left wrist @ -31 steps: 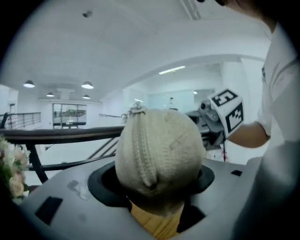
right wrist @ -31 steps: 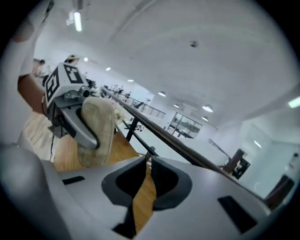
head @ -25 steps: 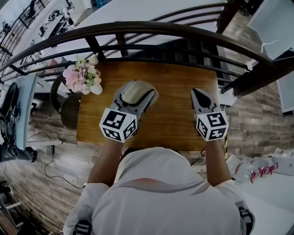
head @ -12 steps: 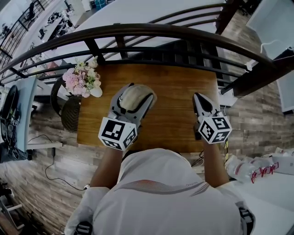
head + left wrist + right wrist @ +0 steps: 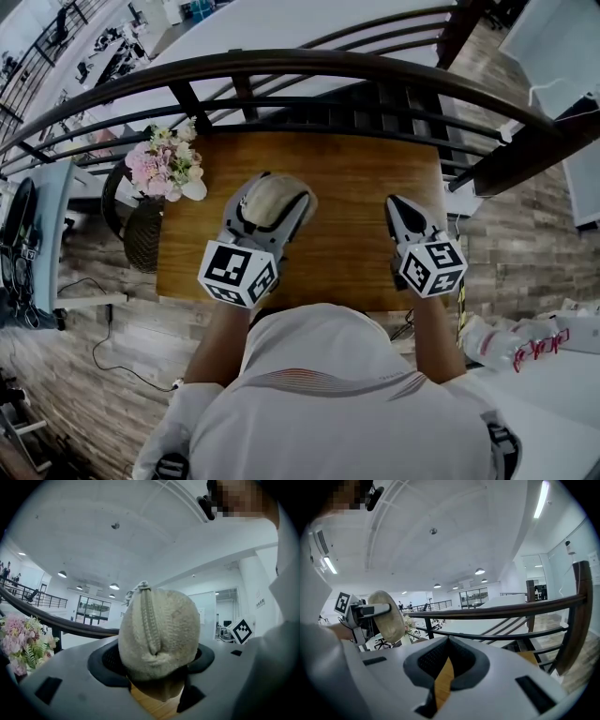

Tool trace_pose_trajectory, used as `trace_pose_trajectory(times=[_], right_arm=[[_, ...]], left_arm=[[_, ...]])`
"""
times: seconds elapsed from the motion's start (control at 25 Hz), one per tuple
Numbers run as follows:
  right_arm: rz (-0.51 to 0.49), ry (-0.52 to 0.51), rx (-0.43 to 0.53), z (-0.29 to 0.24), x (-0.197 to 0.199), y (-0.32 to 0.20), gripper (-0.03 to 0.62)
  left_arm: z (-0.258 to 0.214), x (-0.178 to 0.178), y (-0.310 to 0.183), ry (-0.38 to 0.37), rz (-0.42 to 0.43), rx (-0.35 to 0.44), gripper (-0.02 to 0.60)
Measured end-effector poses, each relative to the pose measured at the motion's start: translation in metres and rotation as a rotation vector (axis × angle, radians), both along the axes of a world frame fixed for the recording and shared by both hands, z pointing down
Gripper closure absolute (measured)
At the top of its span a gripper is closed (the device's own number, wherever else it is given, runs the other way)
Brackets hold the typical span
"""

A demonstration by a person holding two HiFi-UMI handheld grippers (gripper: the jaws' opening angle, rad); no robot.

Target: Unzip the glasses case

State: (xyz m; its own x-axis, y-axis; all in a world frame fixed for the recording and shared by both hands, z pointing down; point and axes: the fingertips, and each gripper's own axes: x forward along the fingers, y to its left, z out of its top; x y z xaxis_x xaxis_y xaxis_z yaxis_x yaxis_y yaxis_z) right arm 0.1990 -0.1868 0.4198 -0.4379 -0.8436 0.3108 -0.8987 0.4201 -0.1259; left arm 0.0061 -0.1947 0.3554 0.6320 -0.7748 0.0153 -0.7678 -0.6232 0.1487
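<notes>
Beige knitted fabric: the glasses case (image 5: pixel 157 630) sits clamped in the wide-set left gripper (image 5: pixel 275 192) above the desk (image 5: pixel 347 169), its zip looking closed. Since a second ago only the empty, closed right gripper (image 5: pixel 396 204) has rolled slightly, well apart from the case, so the zip is no nearer to opening.

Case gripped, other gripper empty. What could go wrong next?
1. The right gripper is shut and empty, apart from the glasses case; the small zipper pull at the case's far end is easy to miss.
2. The left gripper clamps the soft case across its sides; a hard tug could slide it out.
</notes>
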Motion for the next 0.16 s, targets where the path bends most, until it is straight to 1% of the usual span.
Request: trace_pose_trajectory(times=[0.16], right_arm=[[-0.01, 0.001, -0.003, 0.002, -0.0031, 0.0015, 0.543]], left_arm=[[0.0026, 0.0007, 0.0009, -0.004, 0.003, -0.007, 0.291]])
